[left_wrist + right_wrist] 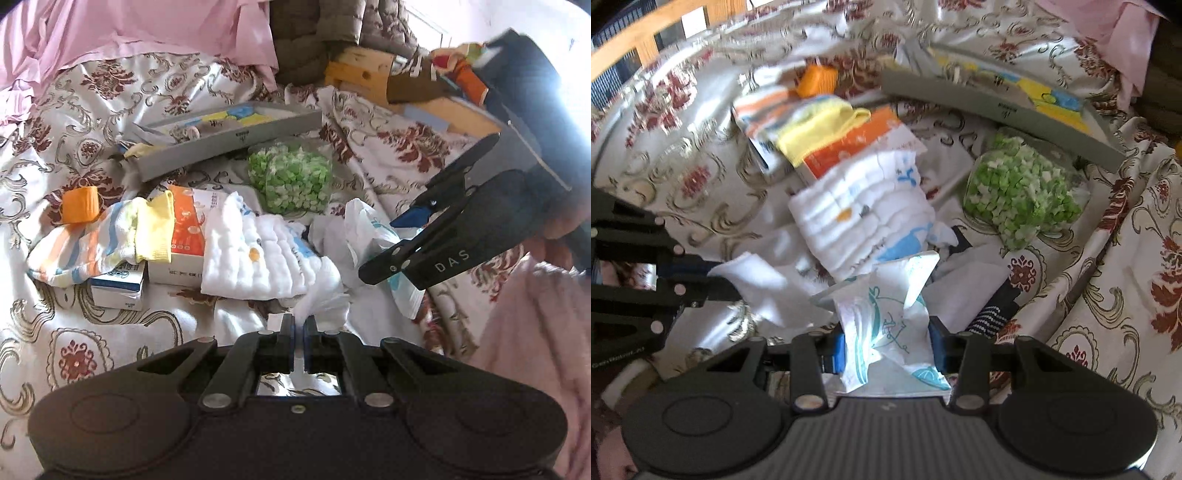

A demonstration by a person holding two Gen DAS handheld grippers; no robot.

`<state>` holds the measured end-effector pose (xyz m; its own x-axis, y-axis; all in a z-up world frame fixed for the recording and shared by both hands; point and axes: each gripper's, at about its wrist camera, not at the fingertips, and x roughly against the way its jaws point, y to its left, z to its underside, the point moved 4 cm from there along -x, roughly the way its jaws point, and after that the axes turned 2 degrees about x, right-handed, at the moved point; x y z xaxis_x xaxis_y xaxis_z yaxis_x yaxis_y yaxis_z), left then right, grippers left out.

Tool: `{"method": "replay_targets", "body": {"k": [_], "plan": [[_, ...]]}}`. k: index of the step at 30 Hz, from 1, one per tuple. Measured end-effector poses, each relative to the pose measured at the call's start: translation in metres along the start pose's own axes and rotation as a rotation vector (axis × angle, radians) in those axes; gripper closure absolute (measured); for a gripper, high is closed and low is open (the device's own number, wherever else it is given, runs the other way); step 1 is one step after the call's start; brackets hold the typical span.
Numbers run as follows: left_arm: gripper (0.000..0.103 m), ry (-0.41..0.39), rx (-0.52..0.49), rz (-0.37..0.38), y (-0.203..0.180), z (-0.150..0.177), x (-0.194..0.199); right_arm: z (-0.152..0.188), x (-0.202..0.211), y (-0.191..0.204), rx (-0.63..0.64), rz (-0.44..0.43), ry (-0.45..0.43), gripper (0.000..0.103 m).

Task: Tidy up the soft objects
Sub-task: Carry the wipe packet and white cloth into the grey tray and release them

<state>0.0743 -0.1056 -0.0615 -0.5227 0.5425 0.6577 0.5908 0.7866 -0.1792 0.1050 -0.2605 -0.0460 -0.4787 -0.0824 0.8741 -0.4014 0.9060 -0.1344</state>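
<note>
On the patterned bedspread lies a pile of soft things. My left gripper [299, 325] is shut on a corner of a white cloth [325, 295]; it also shows in the right wrist view [716, 280] gripping that cloth [764, 284]. My right gripper [886, 347] is open around a white plastic bag with teal print [886, 317]; in the left wrist view the gripper [391, 247] stands over the bag [365, 229]. A white quilted cloth [255, 251] lies in the middle. A striped sock with a yellow cuff [107, 240] drapes over boxes.
A grey tray [236, 140] holding coloured items lies behind the pile. A clear bag of green and white pieces [291, 177] sits before it. An orange-white box [188, 229], a blue-white box [118, 288] and an orange roll [79, 205] lie left. Wooden bed frame [373, 74] far right.
</note>
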Motion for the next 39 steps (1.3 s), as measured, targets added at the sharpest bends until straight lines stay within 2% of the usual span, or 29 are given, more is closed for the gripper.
{"method": "replay_targets", "body": {"k": [5, 9, 12, 16, 19, 25, 31, 36, 38, 39], "plan": [[0.1, -0.091, 0.047, -0.021, 0.005, -0.014, 0.018, -0.006, 0.024, -0.002, -0.044, -0.018, -0.113, 0.056], [0.1, -0.139, 0.116, -0.04, 0.022, -0.045, 0.018, -0.024, 0.033, -0.019, -0.08, -0.016, -0.19, 0.056], [0.1, -0.165, 0.129, -0.064, 0.036, -0.076, 0.008, -0.044, 0.03, -0.043, -0.116, 0.001, -0.24, 0.056], [0.1, -0.215, 0.142, -0.11, 0.058, -0.125, -0.021, -0.08, 0.018, -0.086, -0.194, 0.031, -0.323, 0.056], [0.099, -0.234, 0.161, -0.14, 0.077, -0.164, -0.056, -0.108, -0.007, -0.121, -0.238, 0.025, -0.338, 0.056], [0.099, -0.258, 0.233, -0.186, 0.116, -0.213, -0.125, -0.152, -0.055, -0.174, -0.322, 0.031, -0.404, 0.056], [0.099, -0.262, 0.263, -0.208, 0.145, -0.232, -0.177, -0.181, -0.091, -0.2, -0.393, 0.039, -0.499, 0.056], [0.098, -0.258, 0.284, -0.203, 0.161, -0.231, -0.204, -0.194, -0.124, -0.208, -0.435, 0.015, -0.511, 0.056], [0.097, -0.268, 0.289, -0.209, 0.167, -0.23, -0.21, -0.197, -0.135, -0.208, -0.423, 0.025, -0.5, 0.056], [0.097, -0.271, 0.292, -0.213, 0.17, -0.23, -0.214, -0.198, -0.141, -0.209, -0.44, 0.004, -0.486, 0.055]]}}
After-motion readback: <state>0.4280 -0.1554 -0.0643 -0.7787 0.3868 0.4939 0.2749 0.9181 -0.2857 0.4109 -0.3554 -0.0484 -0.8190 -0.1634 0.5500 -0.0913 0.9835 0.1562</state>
